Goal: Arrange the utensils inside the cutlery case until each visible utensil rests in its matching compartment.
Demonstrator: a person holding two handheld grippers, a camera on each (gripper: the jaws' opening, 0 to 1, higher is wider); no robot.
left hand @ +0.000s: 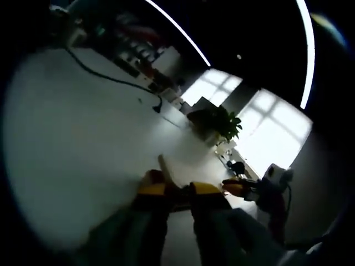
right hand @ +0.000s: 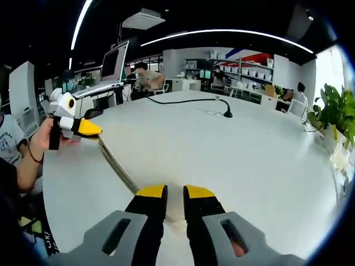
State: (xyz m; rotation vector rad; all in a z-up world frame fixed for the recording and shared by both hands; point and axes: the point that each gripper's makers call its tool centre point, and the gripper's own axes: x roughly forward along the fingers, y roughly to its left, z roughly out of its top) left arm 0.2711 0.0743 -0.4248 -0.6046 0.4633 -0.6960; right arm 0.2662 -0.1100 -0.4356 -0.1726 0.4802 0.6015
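The room was an open office with strip lights overhead, shelving at the back and bright windows to one side. The big white surface (right hand: 249, 166) carried little besides one black cable (right hand: 183, 100). One screen (right hand: 113, 62) stood on a stand beyond its far rim, and one potted plant (right hand: 333, 113) stood off toward the windows.

The case (right hand: 119, 166) lay flat on the surface as a thin pale slab with a brownish edge, running between the two tools. The left gripper (right hand: 91, 129), held in a person's hand (right hand: 41, 141), had its yellow-tipped fingers drawn narrow at the far corner. In its own view, the left gripper (left hand: 178, 189) seemed to have them clamped on the case (left hand: 165, 168). The right gripper (right hand: 175, 192) had its fingers narrow at the near end, just over the edge. I could not tell whether they actually pinched it.

To my eye the step was getting the case squared up and opened. Both ends should move together and stay level so the slab does not twist. One tool should pin it while the other works the lid.

I counted one case, two grippers, one cable, one plant and one screen. How many utensils the case held, I could not tell.
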